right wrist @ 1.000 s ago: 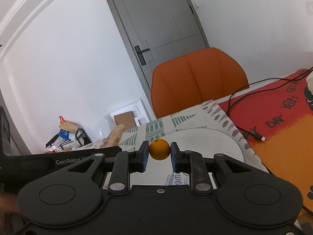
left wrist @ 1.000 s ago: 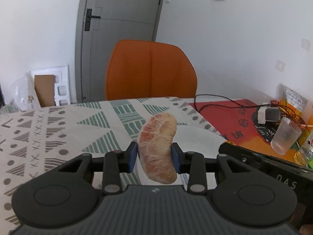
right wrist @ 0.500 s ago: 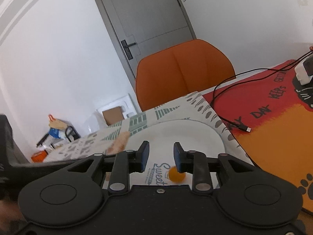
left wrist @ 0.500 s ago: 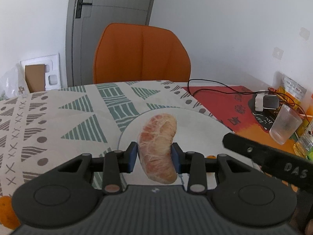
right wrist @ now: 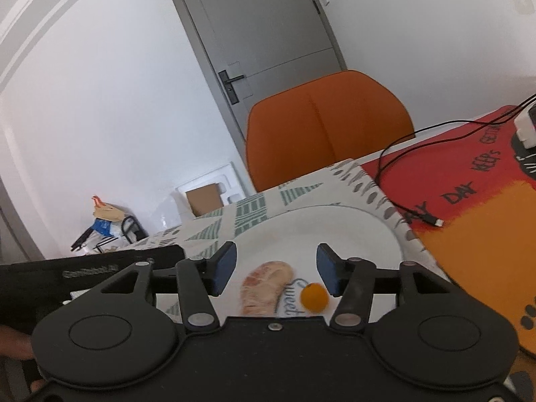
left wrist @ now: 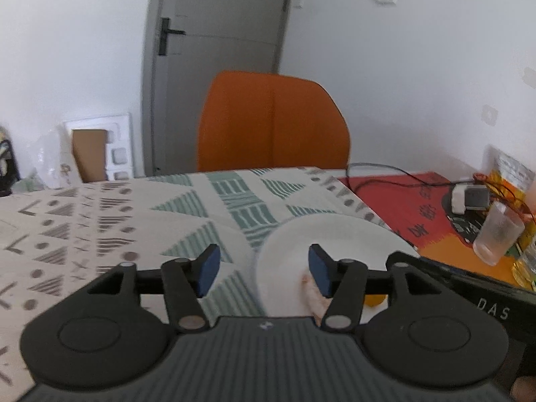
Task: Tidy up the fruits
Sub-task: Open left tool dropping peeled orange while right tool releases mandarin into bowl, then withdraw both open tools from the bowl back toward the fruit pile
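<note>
A peeled pomelo segment (right wrist: pixel 266 286) lies on the white plate (right wrist: pixel 361 231) beside a small orange fruit (right wrist: pixel 314 297). My right gripper (right wrist: pixel 276 273) hovers over them, its jaws opening, nothing pressed between the pads. In the left wrist view my left gripper (left wrist: pixel 264 269) is also opening with nothing between its pads; the pomelo segment (left wrist: pixel 315 296) shows partly behind the right finger on the plate (left wrist: pixel 335 238), and a sliver of the orange fruit (left wrist: pixel 373 299) peeks below the finger bar.
An orange chair (left wrist: pixel 273 122) stands behind the patterned tablecloth (left wrist: pixel 100 221). A red and orange mat (right wrist: pixel 475 207) with a black cable (right wrist: pixel 402 201) lies to the right. A clear plastic cup (left wrist: pixel 497 238) and a charger (left wrist: pixel 469 197) sit at the far right.
Both grippers let go of their fruit: the pomelo segment dropped from the left jaws onto the plate, the small orange fruit from the right. Both jaws spread wider.
</note>
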Action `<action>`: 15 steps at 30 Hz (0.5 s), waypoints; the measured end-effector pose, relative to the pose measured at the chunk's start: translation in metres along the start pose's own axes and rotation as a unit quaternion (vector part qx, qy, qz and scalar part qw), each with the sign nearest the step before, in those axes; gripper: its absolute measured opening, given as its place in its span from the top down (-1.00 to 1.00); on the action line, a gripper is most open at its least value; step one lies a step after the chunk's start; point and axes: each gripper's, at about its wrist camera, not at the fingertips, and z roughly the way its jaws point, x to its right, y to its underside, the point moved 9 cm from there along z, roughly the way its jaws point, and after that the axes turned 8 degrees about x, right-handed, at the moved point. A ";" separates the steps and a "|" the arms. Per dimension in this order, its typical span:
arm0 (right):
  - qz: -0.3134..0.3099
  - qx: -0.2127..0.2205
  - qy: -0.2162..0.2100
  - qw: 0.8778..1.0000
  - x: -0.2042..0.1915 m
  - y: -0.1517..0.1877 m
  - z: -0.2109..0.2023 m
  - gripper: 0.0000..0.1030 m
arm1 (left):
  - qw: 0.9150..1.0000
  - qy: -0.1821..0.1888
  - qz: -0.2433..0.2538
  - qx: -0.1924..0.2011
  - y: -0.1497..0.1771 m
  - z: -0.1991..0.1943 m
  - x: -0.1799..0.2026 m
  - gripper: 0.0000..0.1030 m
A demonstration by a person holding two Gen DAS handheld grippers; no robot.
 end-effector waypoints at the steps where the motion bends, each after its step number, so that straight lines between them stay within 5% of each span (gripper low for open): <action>1: 0.000 -0.004 0.000 1.000 -0.002 0.001 0.001 -0.24 | 1.000 -0.005 -0.004 0.003 -0.002 -0.005 -0.004 -0.27; 4: -0.002 -0.011 0.001 1.000 -0.010 0.002 -0.001 -0.50 | 1.000 -0.022 -0.004 0.017 -0.007 -0.021 -0.016 -0.63; 9: -0.022 0.003 0.005 1.000 -0.026 -0.004 -0.014 -1.00 | 0.999 -0.036 0.005 0.027 -0.009 -0.044 -0.029 -0.75; 15: -0.022 0.003 0.023 0.999 -0.036 -0.003 -0.027 -1.00 | 0.998 -0.044 -0.012 0.034 -0.008 -0.069 -0.044 -0.85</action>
